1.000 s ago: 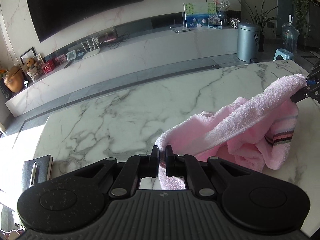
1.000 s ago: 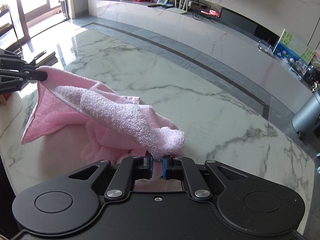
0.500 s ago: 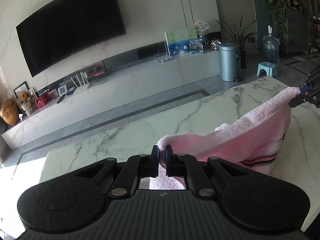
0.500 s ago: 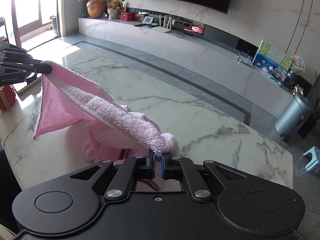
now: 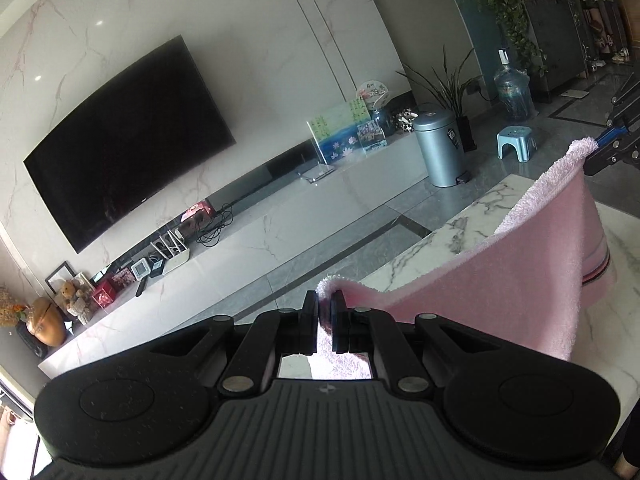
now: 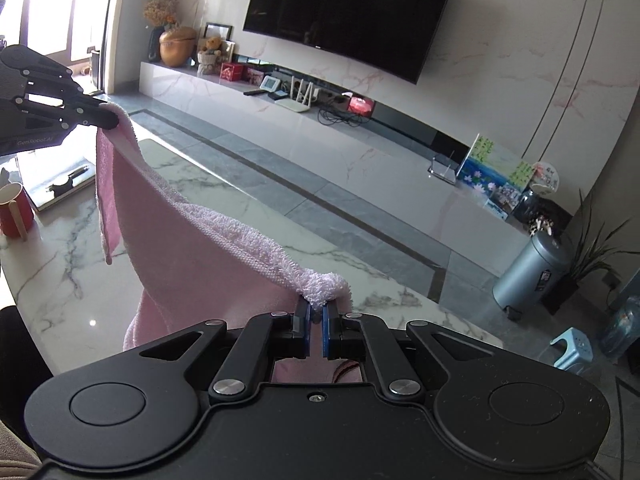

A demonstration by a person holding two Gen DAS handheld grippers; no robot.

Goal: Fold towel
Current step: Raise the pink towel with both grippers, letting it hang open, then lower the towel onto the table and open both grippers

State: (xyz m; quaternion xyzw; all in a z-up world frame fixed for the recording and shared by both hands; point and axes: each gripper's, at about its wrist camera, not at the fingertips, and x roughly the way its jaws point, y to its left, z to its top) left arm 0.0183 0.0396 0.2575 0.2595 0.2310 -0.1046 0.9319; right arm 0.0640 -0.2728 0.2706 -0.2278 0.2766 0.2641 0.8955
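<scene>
I have the pink towel (image 6: 192,256) up in the air over the marble table (image 6: 68,280), one corner nipped in my left gripper (image 5: 325,316), another in my right gripper (image 6: 316,332). Both are clamped tight on the cloth, with the top edge strung between them, sagging a little. The rest hangs down in a sheet, its striped end (image 5: 596,268) dangling on the right side; whether the bottom touches the table I cannot tell. No fold is made yet, I judge: this is the spread-out stage. Left to do: lay it flat, bring the edges together, and press it down neatly.
</scene>
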